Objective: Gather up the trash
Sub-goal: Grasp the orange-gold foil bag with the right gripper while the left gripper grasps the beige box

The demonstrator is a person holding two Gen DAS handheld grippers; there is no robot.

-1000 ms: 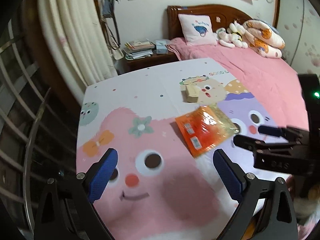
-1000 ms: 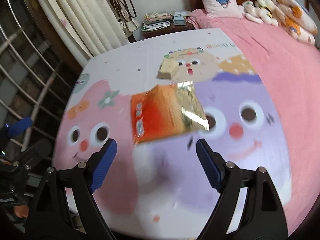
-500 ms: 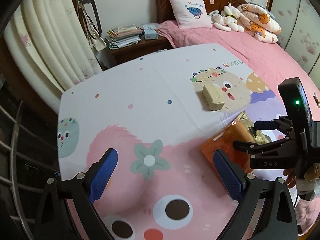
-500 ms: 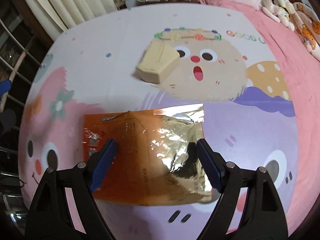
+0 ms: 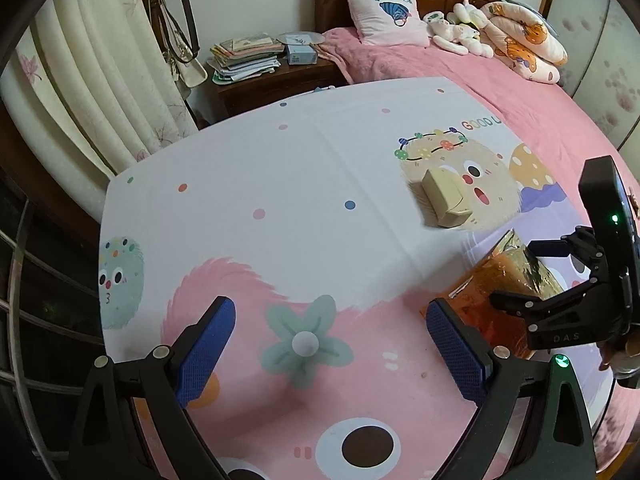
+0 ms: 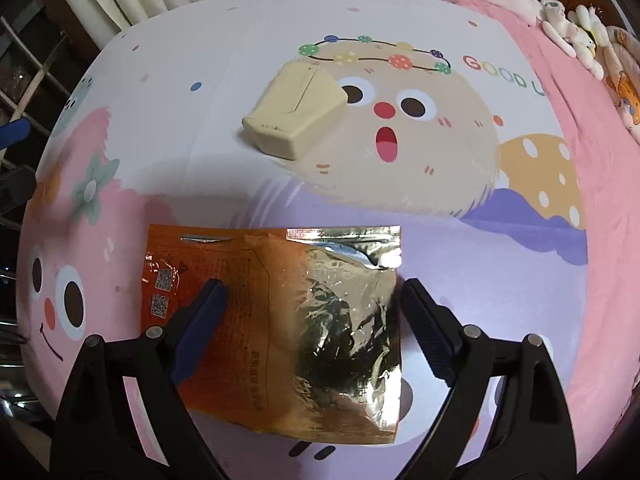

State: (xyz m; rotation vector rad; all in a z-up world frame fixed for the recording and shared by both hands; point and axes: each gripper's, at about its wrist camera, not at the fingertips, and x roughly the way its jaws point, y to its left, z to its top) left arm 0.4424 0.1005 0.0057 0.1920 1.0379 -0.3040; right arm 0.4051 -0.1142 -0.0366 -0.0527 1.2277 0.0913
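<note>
An orange and silver foil snack bag (image 6: 280, 304) lies flat on the cartoon-print cloth (image 6: 200, 184). My right gripper (image 6: 314, 308) is open and low over the bag, its left pad (image 6: 208, 312) on the orange part and its right pad at the bag's silver edge. A beige crumpled carton (image 6: 296, 110) lies beyond the bag. In the left wrist view my left gripper (image 5: 330, 340) is open and empty over a green flower print; the bag (image 5: 492, 292), the carton (image 5: 444, 198) and the right gripper (image 5: 532, 276) are to its right.
A pink bed (image 5: 500, 92) with a pillow (image 5: 386, 10) and plush toys lies beyond the cloth. A nightstand with stacked books (image 5: 244, 58) stands at the back left. Curtains (image 5: 100, 80) and a metal railing (image 5: 16, 300) are on the left.
My right gripper has moved forward and down onto the foil bag, which now fills its view. My left gripper has swung left, away from the bag, and stays open.
</note>
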